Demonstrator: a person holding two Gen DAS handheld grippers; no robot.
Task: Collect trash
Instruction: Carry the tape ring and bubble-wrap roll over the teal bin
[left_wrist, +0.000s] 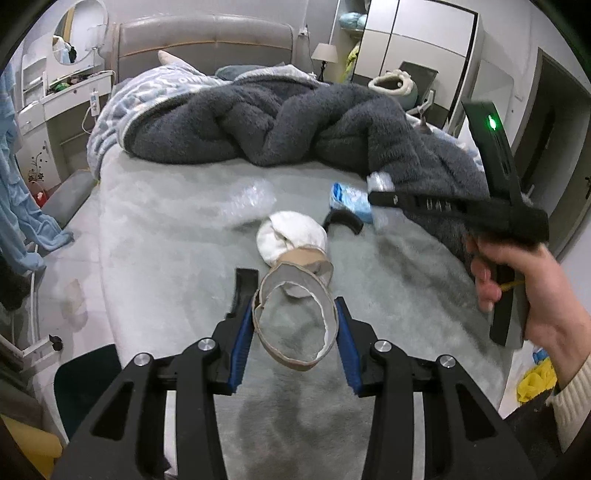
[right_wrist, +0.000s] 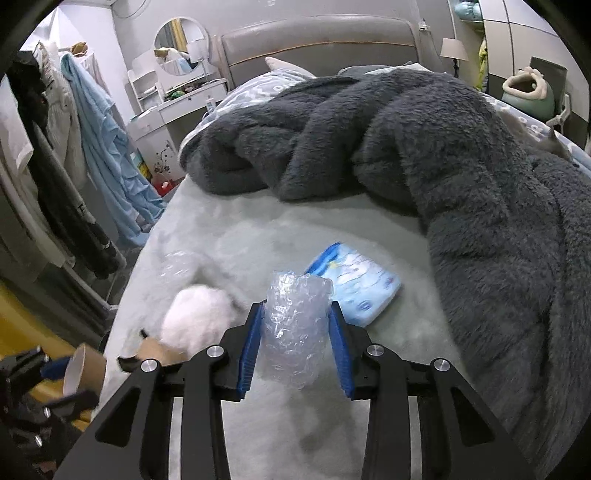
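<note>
While the blue-padded fingers of the left gripper (left_wrist: 295, 314) are clamped on the flattened beige cardboard tube (left_wrist: 295, 325) at the lower centre of the left wrist view, the hold looks only partial: the tube's soft ring is squeezed at its two sides and its open mouth faces the camera. A white crumpled wad of paper (left_wrist: 291, 236) sits at the tube's far end, just above it in the frame; whether it is joined to the tube I cannot tell. To do this step well, I judge the grip should stay firm but not crush further, and the lift should be straight, so the wad does not drop.

The right gripper (right_wrist: 295, 332) has its fingers pressed on a clear roll of bubble wrap (right_wrist: 295, 328) at the centre of the right wrist view. This material is springy and slippery, so steady pressure seems wise.

Just to the upper right of the roll, a light blue plastic packet (right_wrist: 354, 284) lies on the pale green fleecy bed sheet (right_wrist: 236, 236), beside the dark grey fluffy blanket (right_wrist: 424, 155). A second piece of clear film (left_wrist: 247, 199) lies above the wad in the left view. The packet carries printing, but it is too blurred to read; no brand is legible anywhere.
</note>
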